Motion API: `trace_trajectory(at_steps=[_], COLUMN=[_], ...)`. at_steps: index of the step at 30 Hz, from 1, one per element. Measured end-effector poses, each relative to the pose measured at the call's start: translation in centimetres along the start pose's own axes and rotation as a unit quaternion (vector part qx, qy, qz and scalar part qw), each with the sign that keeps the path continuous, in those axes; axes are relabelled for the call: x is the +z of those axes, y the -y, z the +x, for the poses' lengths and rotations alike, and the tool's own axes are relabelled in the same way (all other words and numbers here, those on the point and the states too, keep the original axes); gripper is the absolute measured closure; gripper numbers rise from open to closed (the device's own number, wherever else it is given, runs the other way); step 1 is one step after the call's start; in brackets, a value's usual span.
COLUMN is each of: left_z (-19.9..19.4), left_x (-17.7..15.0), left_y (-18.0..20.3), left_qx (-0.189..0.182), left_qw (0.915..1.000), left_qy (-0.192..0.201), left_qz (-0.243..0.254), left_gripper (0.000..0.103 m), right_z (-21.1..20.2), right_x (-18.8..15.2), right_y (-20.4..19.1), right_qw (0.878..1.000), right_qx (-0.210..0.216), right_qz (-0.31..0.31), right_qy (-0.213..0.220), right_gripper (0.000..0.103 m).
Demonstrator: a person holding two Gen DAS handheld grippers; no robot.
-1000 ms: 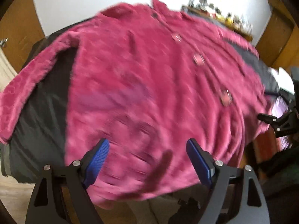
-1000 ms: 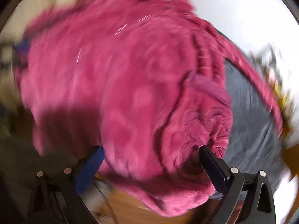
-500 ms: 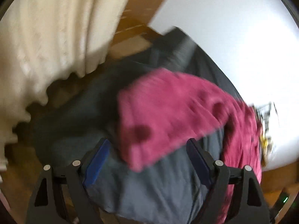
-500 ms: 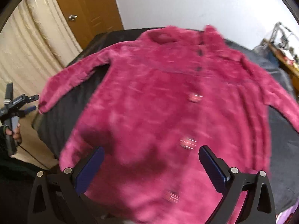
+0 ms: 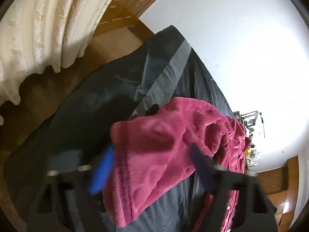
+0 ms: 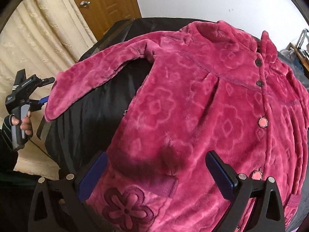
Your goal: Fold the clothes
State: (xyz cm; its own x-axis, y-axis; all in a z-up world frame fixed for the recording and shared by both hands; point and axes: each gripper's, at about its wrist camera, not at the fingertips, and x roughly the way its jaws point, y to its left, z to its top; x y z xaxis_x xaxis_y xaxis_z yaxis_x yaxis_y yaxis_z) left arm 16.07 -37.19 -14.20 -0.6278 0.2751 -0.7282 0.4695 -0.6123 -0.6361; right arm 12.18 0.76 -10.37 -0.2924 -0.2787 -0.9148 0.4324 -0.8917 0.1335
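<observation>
A magenta fleece coat (image 6: pixel 193 100) with flower embossing and buttons lies spread front-up on a bed under a black cover (image 6: pixel 92 106). My right gripper (image 6: pixel 154 176) hovers open over the coat's lower front, near a stitched flower pocket (image 6: pixel 127 206), with nothing held. At the bed's left edge, a hand holds my left gripper (image 6: pixel 41 114) at the cuff of the outstretched sleeve (image 6: pixel 87 77). In the left wrist view the sleeve end (image 5: pixel 154 154) lies between the blurred jaws of the left gripper (image 5: pixel 152 162), which are closing around it.
Cream curtains (image 6: pixel 38 44) hang to the left over a wooden floor (image 5: pixel 38 96). A wooden door (image 6: pixel 104 3) stands behind the bed's far corner, beside a white wall. A cluttered shelf (image 5: pixel 251 127) sits beyond the bed's far side.
The left gripper swung from the coat's front to the sleeve cuff, and its jaws have narrowed around it. The right gripper drew back from bunched fabric; the coat now lies flat.
</observation>
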Motion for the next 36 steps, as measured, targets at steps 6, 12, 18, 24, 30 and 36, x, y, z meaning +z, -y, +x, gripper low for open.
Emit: trace_trajectory(at_steps=[6, 12, 18, 24, 30, 36], left_z=[-3.8, -5.9, -4.0, -1.4, 0.1, -4.3], left_x=[0.6, 1.0, 0.4, -0.4, -0.4, 0.5], left_y=[0.9, 0.0, -3.0, -3.1, -1.0, -1.5], left_qx=[0.037, 0.055, -0.001, -0.029, -0.025, 0.040], left_qw=[0.9974, 0.9953, 0.9995, 0.9972, 0.9980, 0.9988], left_qy=[0.047, 0.064, 0.005, -0.049, -0.055, 0.027], left_qz=[0.040, 0.048, -0.032, -0.049, -0.016, -0.013], left_gripper=[0.085, 0.081, 0.048, 0.048, 0.092, 0.094], right_z=[0.9, 2.2, 2.7, 2.7, 3.0, 3.1], right_x=[0.5, 1.2, 1.9, 2.2, 2.2, 2.1], right_y=[-0.2, -0.6, -1.6, -1.6, -1.9, -2.0], right_qw=[1.000, 1.000, 1.000, 1.000, 0.999, 0.999], right_qx=[-0.001, 0.016, 0.023, 0.025, 0.027, 0.025], right_qz=[0.009, 0.011, 0.001, 0.002, -0.001, -0.004], right_qy=[-0.007, -0.011, -0.011, -0.013, -0.017, -0.018], right_gripper=[0.000, 0.000, 0.000, 0.000, 0.000, 0.000])
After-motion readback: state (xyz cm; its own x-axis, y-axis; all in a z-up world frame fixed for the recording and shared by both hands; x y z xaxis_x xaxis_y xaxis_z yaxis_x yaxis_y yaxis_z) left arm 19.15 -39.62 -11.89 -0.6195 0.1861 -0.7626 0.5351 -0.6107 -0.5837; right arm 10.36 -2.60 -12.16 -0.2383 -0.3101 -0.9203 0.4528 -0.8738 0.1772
